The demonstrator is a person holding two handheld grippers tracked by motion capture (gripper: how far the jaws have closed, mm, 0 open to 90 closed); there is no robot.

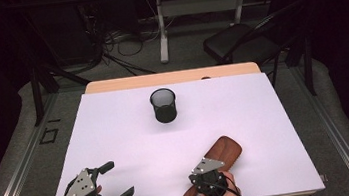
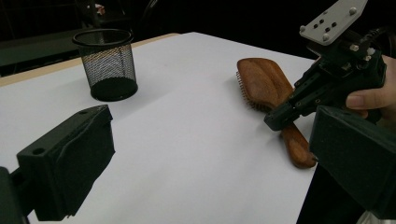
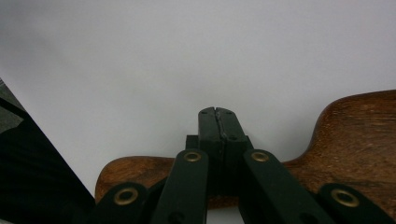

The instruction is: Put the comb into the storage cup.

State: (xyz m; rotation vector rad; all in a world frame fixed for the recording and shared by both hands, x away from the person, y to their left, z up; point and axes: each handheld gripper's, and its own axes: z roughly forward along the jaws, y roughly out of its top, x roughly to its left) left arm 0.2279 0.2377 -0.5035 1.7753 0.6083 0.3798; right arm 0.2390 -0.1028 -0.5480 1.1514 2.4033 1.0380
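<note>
A brown wooden hairbrush point(image 1: 225, 150) lies bristles down near the front right of the white table point(image 1: 126, 134), its handle pointing toward the front edge. My right gripper point(image 1: 204, 181) points down over that handle, shut, its two tips pressed together with nothing between them. In the right gripper view the closed tips point(image 3: 218, 119) sit just above the handle of the hairbrush point(image 3: 359, 135). My left gripper point(image 1: 118, 178) rests at the front left, open and holding nothing. The left gripper view shows its wide jaws point(image 2: 210, 163), the hairbrush point(image 2: 264, 79) and the right gripper point(image 2: 280, 117).
A black mesh cup point(image 1: 164, 105) stands upright at the table's middle back, also the cup point(image 2: 109, 63) in the left gripper view. Beyond the table are a black chair point(image 1: 236, 40) and a desk frame on the carpet. The table's front edge runs close under both hands.
</note>
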